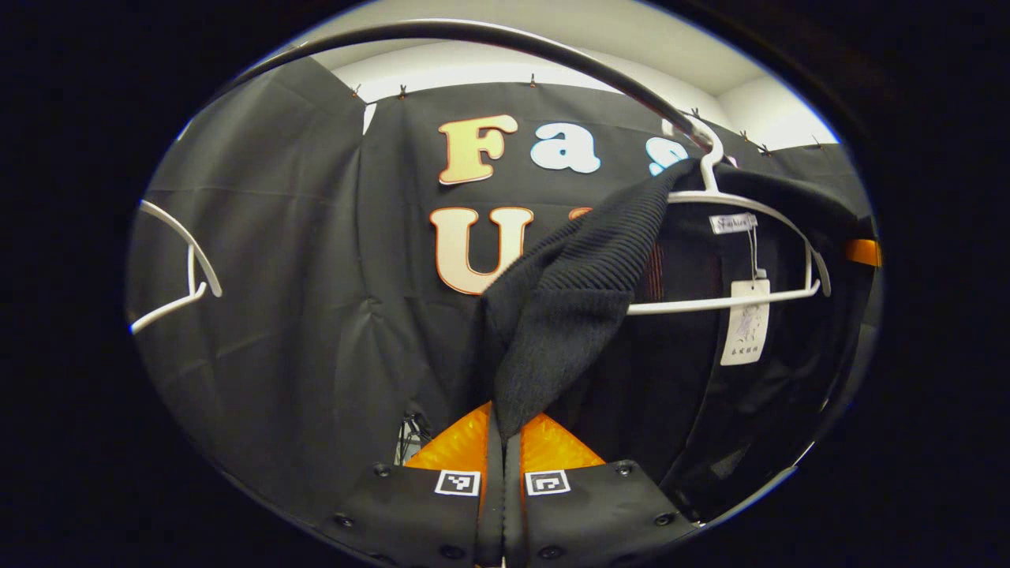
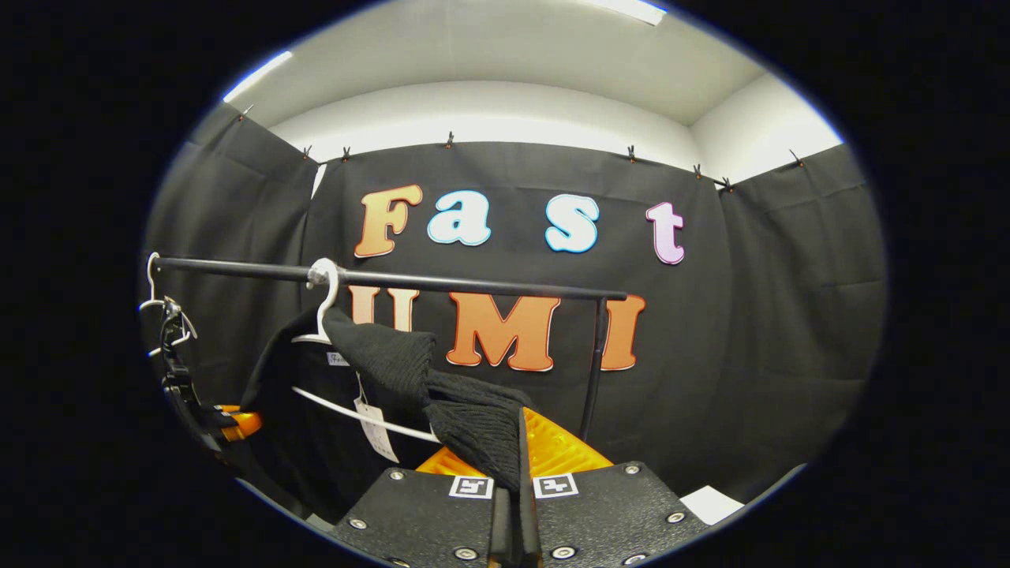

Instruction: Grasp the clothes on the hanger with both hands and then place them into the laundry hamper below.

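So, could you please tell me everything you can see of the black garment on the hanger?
The black garment is a ribbed knit, partly pulled off its white hanger, which hangs from the dark rail. A paper tag dangles inside. Both tongs, left and right, are shut on stretched folds of it.

A recording booth dressed as a wardrobe corner: black cloth (image 2: 789, 300) clipped along white walls (image 2: 489, 110), a clothes rail (image 2: 473, 282) at centre left, white hangers (image 1: 177, 268) at the left edge.

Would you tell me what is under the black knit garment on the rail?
A white plastic hanger with a paper tag; black knit garment covers its left shoulder.
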Demonstrator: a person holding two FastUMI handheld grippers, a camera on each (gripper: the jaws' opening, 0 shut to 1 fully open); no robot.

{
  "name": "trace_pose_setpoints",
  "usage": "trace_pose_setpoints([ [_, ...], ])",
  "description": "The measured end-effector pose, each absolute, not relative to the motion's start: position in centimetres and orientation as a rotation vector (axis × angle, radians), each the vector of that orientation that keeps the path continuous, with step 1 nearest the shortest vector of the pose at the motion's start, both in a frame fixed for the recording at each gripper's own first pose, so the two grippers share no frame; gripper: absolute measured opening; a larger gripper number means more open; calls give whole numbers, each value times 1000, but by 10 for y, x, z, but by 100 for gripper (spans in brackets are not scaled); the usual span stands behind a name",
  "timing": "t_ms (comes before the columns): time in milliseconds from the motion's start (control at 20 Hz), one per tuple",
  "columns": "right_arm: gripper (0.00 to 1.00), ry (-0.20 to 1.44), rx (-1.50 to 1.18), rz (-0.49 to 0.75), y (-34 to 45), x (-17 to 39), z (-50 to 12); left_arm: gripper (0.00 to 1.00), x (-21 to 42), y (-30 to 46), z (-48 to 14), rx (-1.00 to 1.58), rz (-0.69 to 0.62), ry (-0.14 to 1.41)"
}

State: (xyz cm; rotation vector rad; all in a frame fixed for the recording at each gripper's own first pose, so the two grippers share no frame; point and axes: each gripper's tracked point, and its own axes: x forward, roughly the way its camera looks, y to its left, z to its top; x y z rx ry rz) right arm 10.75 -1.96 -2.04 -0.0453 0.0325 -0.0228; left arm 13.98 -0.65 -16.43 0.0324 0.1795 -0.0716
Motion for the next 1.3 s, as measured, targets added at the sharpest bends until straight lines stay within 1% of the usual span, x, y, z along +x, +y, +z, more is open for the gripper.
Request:
trace_pose_setpoints([
  [200,4,45,-58,29,-26,131,-18,7,135,26,-131,17,18,120],
  [250,4,54,-61,46,-29,137,-20,10,136,35,-122,27,48,99],
  [300,4,64,-60,63,-31,143,-23,7,137,43,-113,39,78,81],
  [450,4,103,-56,112,-36,166,-32,7,143,52,-98,60,146,69],
  [500,4,107,-87,110,-44,175,-34,5,145,53,-91,68,170,57],
  [550,4,117,-105,129,-45,180,-38,7,150,57,-87,80,190,43],
  [700,4,167,-79,214,-34,202,-64,7,164,71,-74,116,248,13],
  [750,4,180,-63,239,-40,209,-68,7,164,74,-72,120,262,10],
  [850,4,192,-11,283,-35,221,-74,7,163,82,-72,123,282,13],
  [900,4,194,16,301,-34,226,-77,5,165,86,-75,125,290,18],
  [1000,4,191,51,337,-31,240,-80,5,170,89,-83,118,296,37],
  [1100,4,194,90,374,-28,252,-85,10,173,91,-90,109,311,52],
  [1150,4,198,112,388,-26,256,-88,7,176,91,-93,107,318,55],
  [1300,4,189,155,425,-25,264,-96,7,179,90,-106,95,334,66],
])
